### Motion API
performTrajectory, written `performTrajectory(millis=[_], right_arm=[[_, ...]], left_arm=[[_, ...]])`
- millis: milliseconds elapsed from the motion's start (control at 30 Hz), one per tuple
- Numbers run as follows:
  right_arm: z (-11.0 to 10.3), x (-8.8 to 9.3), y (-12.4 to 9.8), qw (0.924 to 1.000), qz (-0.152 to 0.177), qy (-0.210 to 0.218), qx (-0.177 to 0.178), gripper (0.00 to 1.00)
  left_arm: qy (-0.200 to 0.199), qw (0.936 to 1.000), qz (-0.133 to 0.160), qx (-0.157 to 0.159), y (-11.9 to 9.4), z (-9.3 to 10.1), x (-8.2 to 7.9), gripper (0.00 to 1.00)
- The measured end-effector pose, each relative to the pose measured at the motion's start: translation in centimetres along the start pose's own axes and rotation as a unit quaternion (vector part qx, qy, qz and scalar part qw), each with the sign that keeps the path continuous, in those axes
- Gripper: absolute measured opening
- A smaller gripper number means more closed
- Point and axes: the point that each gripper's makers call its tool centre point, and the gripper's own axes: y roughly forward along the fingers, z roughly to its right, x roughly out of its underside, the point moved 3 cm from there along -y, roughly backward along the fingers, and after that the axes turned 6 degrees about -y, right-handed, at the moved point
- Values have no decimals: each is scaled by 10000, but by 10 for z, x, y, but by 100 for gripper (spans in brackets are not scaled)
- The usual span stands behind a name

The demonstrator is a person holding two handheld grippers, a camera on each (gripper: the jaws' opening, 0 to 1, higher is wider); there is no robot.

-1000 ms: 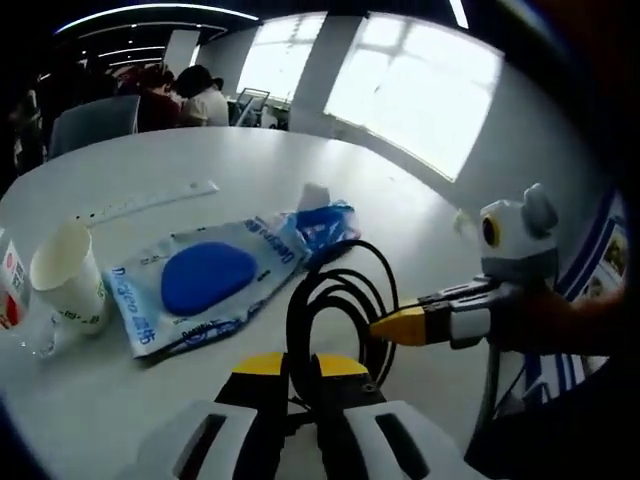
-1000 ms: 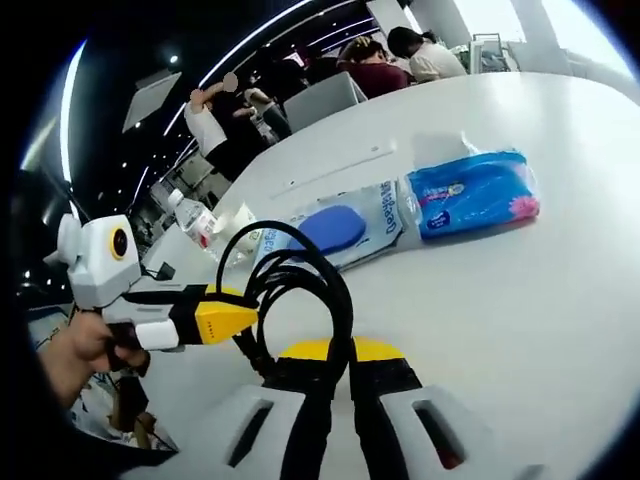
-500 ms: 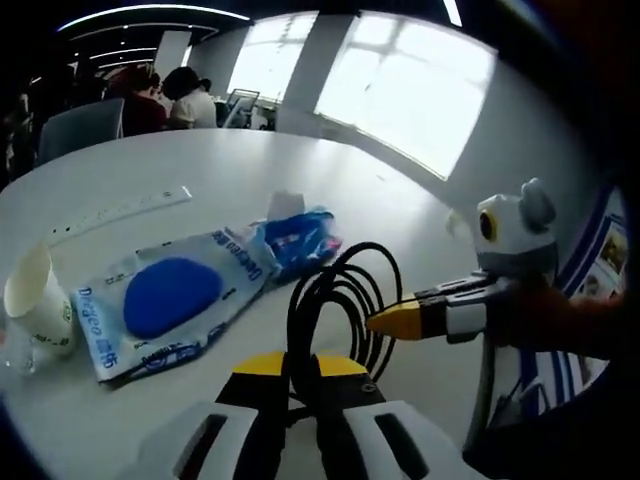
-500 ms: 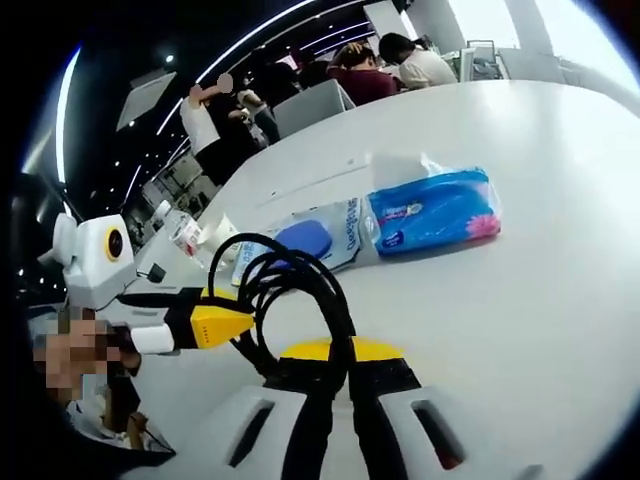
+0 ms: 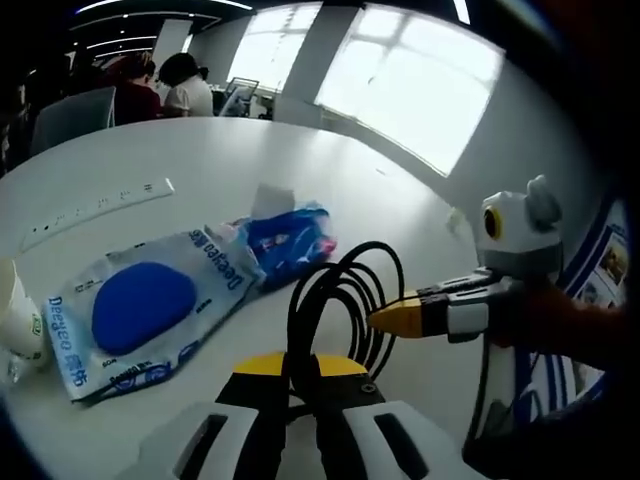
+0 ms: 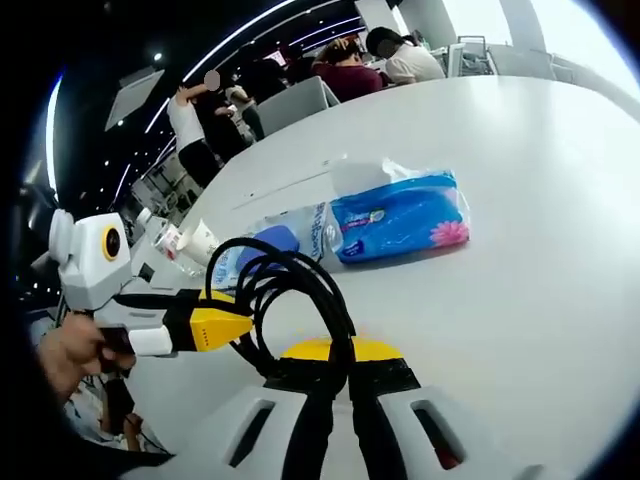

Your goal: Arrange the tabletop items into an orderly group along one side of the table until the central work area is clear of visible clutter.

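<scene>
Both the left tool and right tool stay clamped on the black cable, the tissue pack unmoved on the counter.

I see strong daylight from the large blown-out windows glaring across the round white table. Ceiling light strips streak a dim background. Fisheye bending warps edges; my near jaws look soft.

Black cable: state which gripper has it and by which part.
Both hold the black cable: the left gripper and right gripper are each shut on the bundled loops near the coil's base.
</scene>
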Motion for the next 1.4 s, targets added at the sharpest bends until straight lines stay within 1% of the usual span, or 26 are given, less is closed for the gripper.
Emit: performTrajectory(millis=[100,133,233,333,400,433,467,567,600,667,733,767,800,833,867,967,1100,1167,1200,1267,1300,1333,1400], right_arm=[[8,5,8,9998,-193,62,34,0],[9,5,10,9998,-195,47,33,0],[10,8,14,9996,-268,23,13,0],[11,8,17,9994,-303,-170,52,1],[15,7,24,9983,-329,-451,162,1],[16,9,23,9975,-353,-574,200,2],[17,9,24,9968,-370,-674,210,2],[18,6,28,9972,-332,-648,180,3],[19,4,33,9970,-303,-693,162,3],[17,4,33,9965,-318,-760,151,4],[22,4,34,9949,-311,-930,228,6],[24,1,35,9938,-241,-1037,335,6],[22,0,35,9933,-195,-1103,278,5],[20,-3,35,9930,-46,-1162,217,6],[17,-2,33,9934,-11,-1134,149,7],[12,-3,29,9932,110,-1158,-2,17],[2,-3,23,9900,245,-1381,-160,30],[-3,-5,18,9873,383,-1529,-188,35],[-4,-5,17,9870,399,-1545,-188,38],[-5,-4,13,9860,437,-1597,-180,42],[-8,-6,7,9853,472,-1632,-173,43],[-9,-7,5,9845,531,-1662,-165,44],[-6,-7,7,9838,571,-1690,-156,48]], left_arm=[[-196,9997,-138,-5,7,-2,5,6],[-216,9996,-164,-22,10,-3,6,6],[-316,9993,-165,-71,13,-7,8,6],[-357,9992,-167,-115,20,-12,8,6],[-401,9990,-153,-134,23,-13,9,7],[-409,9989,-167,-147,24,-13,10,7],[-384,9989,-187,-171,25,-13,10,7],[-229,9993,-156,-242,25,-17,10,8],[-192,9994,-155,-254,26,-17,10,8],[-168,9994,-159,-253,27,-19,11,9],[95,9994,-141,-318,26,-21,10,9],[259,9991,-94,-335,26,-22,9,9],[310,9990,-65,-328,25,-21,9,9],[296,9990,-25,-344,24,-21,9,10],[311,9989,36,-359,22,-22,7,12],[284,9991,176,-271,17,-18,5,16],[454,9981,317,-285,3,-15,4,21],[538,9971,413,-346,-7,-16,5,24],[549,9969,432,-359,-9,-16,5,25],[486,9963,555,-450,-19,-20,5,24],[440,9959,619,-488,-24,-21,5,24],[428,9947,737,-578,-30,-23,5,25],[452,9936,805,-645,-39,-26,10,26]])
